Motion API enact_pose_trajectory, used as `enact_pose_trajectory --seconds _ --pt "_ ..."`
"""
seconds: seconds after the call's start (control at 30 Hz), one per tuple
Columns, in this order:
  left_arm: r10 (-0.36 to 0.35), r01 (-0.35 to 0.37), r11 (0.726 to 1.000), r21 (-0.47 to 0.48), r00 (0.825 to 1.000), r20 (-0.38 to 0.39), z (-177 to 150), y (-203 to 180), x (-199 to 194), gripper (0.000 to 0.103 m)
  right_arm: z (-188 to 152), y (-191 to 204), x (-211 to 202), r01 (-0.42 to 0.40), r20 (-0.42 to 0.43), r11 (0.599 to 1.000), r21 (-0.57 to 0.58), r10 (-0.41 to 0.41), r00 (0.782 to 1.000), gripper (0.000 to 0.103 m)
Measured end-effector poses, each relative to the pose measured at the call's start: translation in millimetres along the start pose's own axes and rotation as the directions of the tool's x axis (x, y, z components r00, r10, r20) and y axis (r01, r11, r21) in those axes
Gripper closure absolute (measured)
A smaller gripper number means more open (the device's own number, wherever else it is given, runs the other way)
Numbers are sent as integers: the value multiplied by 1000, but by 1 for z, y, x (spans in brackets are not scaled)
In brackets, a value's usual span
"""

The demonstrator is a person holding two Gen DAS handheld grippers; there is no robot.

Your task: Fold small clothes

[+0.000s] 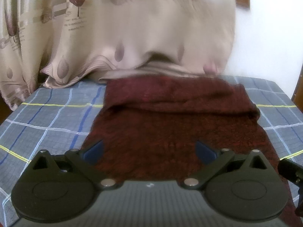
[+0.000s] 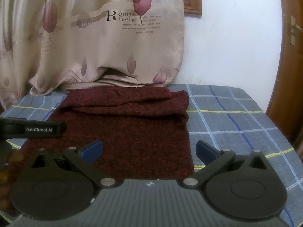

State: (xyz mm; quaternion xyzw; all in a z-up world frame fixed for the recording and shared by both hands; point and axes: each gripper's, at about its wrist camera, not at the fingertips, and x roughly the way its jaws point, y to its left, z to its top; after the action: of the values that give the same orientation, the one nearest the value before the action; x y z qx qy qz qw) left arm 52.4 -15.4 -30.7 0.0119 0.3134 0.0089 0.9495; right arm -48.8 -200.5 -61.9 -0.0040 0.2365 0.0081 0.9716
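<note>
Your left gripper [image 1: 149,151] and right gripper [image 2: 149,150] both hover, fingers apart, over the fuzzy maroon cloth [image 2: 125,124], far edge folded, on the plaid table [image 2: 236,113]. Only the right view shows curtain [image 2: 94,37] lettering sharply.

So the towel [image 2: 128,124] is lying flat on the checked bedsheet [image 2: 236,117], more toward the left side of the surface in the right wrist view, with bare sheet stretching off to its right. Its far end is folded back over itself, so there's a doubled layer at the back. Right behind that, the curtain [image 2: 94,37] hangs down and its hem bunches on the sheet, touching the towel's far edge. Wall [image 2: 236,37] is to the right of the curtain. Left gripper [image 1: 149,150] sits over the towel's near end; right gripper [image 2: 149,149] straddles its near right edge.
</note>
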Motion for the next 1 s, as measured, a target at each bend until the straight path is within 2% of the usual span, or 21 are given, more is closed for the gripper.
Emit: enact_pose_trajectory --seconds 0.5,0.67,0.77,0.83,0.93,1.0 --pt "5 -4 999 34 1000 -18 6 -14 18 0 -1 -9 17 -17 -34 1000 26 17 999 0" --pt "-4 4 997 80 1000 0 15 -24 26 0 -3 -15 21 -18 -41 999 40 19 999 0" --pt "-48 37 986 161 997 65 29 -36 37 0 -5 -22 24 -26 -35 998 55 28 999 0" --pt "-116 95 973 211 989 88 41 -47 48 0 -7 -29 28 -18 -41 997 72 21 999 0" --pt "-197 167 947 275 977 85 60 -63 76 0 -11 -43 35 -17 -58 994 105 23 998 0" --pt "-215 173 925 339 972 91 72 -82 97 0 -14 -51 39 -12 -64 993 121 20 998 0"
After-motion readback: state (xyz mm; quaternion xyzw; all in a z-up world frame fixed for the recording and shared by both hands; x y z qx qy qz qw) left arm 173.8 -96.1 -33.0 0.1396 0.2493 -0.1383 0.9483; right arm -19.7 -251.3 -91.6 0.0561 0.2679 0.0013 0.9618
